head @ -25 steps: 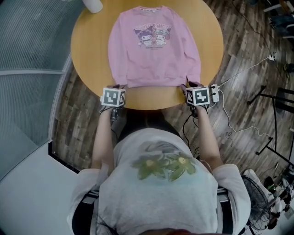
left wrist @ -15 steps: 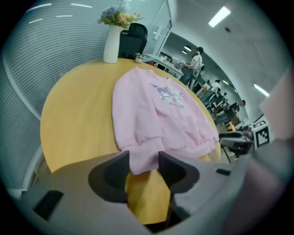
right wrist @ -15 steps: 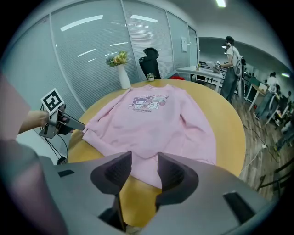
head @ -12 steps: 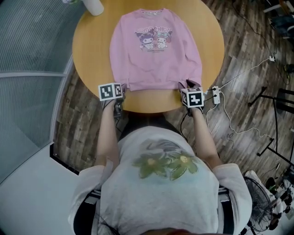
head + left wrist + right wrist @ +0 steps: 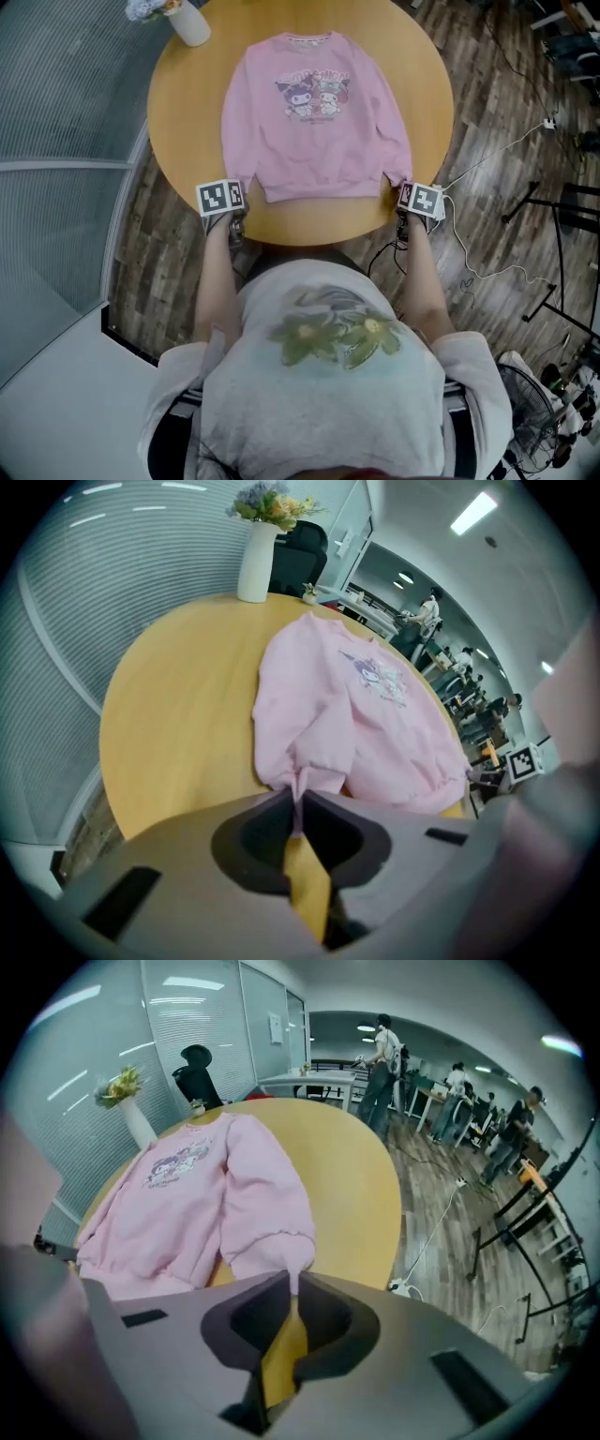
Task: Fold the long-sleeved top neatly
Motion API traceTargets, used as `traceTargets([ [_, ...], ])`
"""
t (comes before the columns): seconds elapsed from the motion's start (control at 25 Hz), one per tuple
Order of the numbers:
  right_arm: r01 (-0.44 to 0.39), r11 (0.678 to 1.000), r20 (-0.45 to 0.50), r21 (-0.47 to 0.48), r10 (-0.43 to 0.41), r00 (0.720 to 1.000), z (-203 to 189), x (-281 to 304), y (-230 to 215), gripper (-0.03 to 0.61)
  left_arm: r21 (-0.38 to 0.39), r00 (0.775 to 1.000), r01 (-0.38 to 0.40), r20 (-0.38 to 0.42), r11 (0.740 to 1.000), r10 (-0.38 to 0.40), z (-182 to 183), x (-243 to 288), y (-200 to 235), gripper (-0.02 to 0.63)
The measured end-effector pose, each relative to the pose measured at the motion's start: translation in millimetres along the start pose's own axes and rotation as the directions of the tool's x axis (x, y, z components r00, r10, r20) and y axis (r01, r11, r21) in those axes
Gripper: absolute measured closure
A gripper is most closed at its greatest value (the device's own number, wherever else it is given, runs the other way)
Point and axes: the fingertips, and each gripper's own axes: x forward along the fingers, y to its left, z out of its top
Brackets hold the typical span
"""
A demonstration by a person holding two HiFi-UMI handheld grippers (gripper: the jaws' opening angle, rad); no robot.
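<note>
1. head view gives you the whole pink long-sleeved top (image 5: 319,122) lying flat, print up, collar toward the top of the frame, in the middle of the round wooden table (image 5: 183,112). it cannot show your jaws, which sit under the marker cubes (image 5: 222,197).
2. left gripper view settles that: your left gripper (image 5: 298,803) is pinched on the left cuff (image 5: 314,775). its jaws have just been closing, and pink cloth is bunched between them.
3. right gripper view shows the same for your right gripper (image 5: 292,1288): its jaws have just been closing and now clamp the right cuff (image 5: 281,1246), a thin fold caught in the slit.
4. only the gripper views show people (image 5: 380,1049) at desks in the background and a black office chair (image 5: 197,1063).
5. a white vase (image 5: 190,21) of flowers stands at the table's upper left, well apart from the top; a cable (image 5: 487,159) trails over the floor at right.
6. your forearms (image 5: 214,281) reach up from the bottom of the frame to the table's near edge, with the grippers tipped steeply down at the top's lower corners.
</note>
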Motion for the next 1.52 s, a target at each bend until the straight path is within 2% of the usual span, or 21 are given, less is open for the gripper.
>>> traceTargets([
  [0.16, 0.124, 0.992, 0.124, 0.028, -0.127, 0.984, 55, -16, -44, 0.541, -0.017, 0.997, -0.052, 0.053, 0.999, 0.053, 24, -14, 23, 0.58],
  [0.32, 0.236, 0.964, 0.236, 0.126, -0.26, 0.936, 111, -45, -100, 0.541, -0.044, 0.992, -0.063, 0.102, 0.997, 0.067, 46, -26, 31, 0.58],
  [0.48, 0.258, 0.948, 0.327, 0.186, -0.308, 0.893, 147, -76, -129, 0.541, -0.012, 0.987, -0.06, 0.146, 0.998, 0.061, 62, -33, 21, 0.58],
  [0.64, 0.249, 0.944, 0.4, 0.217, -0.318, 0.86, 177, -99, -139, 0.541, 0.036, 0.973, -0.126, 0.2, 0.991, 0.116, 84, -49, 31, 0.58],
  [0.72, 0.239, 0.949, 0.413, 0.205, -0.305, 0.858, 189, -101, -137, 0.541, -0.001, 0.95, -0.186, 0.257, 0.983, 0.18, 104, -68, 54, 0.58],
  [0.76, 0.235, 0.953, 0.415, 0.194, -0.296, 0.86, 192, -100, -135, 0.541, -0.039, 0.93, -0.223, 0.291, 0.974, 0.225, 115, -81, 71, 0.58],
  [0.84, 0.226, 0.959, 0.416, 0.169, -0.277, 0.866, 196, -95, -129, 0.541, -0.144, 0.876, -0.29, 0.358, 0.946, 0.323, 134, -110, 106, 0.58],
  [0.92, 0.211, 0.966, 0.412, 0.148, -0.254, 0.875, 195, -88, -121, 0.541, -0.234, 0.822, -0.323, 0.411, 0.917, 0.395, 148, -138, 134, 0.58],
  [0.96, 0.201, 0.97, 0.408, 0.137, -0.24, 0.881, 194, -84, -115, 0.541, -0.253, 0.805, -0.331, 0.428, 0.909, 0.412, 154, -146, 143, 0.58],
  [1.0, 0.191, 0.974, 0.404, 0.123, -0.225, 0.887, 193, -80, -109, 0.541, -0.252, 0.799, -0.339, 0.432, 0.906, 0.419, 157, -150, 148, 0.58],
  [1.08, 0.17, 0.981, 0.396, 0.089, -0.191, 0.898, 191, -72, -96, 0.541, -0.225, 0.813, -0.358, 0.402, 0.906, 0.421, 155, -144, 150, 0.559],
  [1.12, 0.158, 0.985, 0.393, 0.073, -0.174, 0.903, 191, -69, -90, 0.541, -0.214, 0.825, -0.362, 0.38, 0.907, 0.418, 150, -138, 148, 0.527],
  [1.24, 0.121, 0.992, 0.388, 0.037, -0.126, 0.913, 189, -64, -73, 0.541, -0.2, 0.859, -0.34, 0.331, 0.919, 0.39, 128, -121, 132, 0.486],
  [1.36, 0.087, 0.996, 0.391, 0.006, -0.083, 0.917, 188, -61, -63, 0.541, -0.171, 0.886, -0.317, 0.298, 0.933, 0.355, 105, -102, 111, 0.485],
  [1.52, 0.034, 0.999, 0.425, -0.041, -0.013, 0.905, 196, -64, -50, 0.541, -0.119, 0.904, -0.294, 0.286, 0.948, 0.317, 87, -84, 82, 0.485],
])
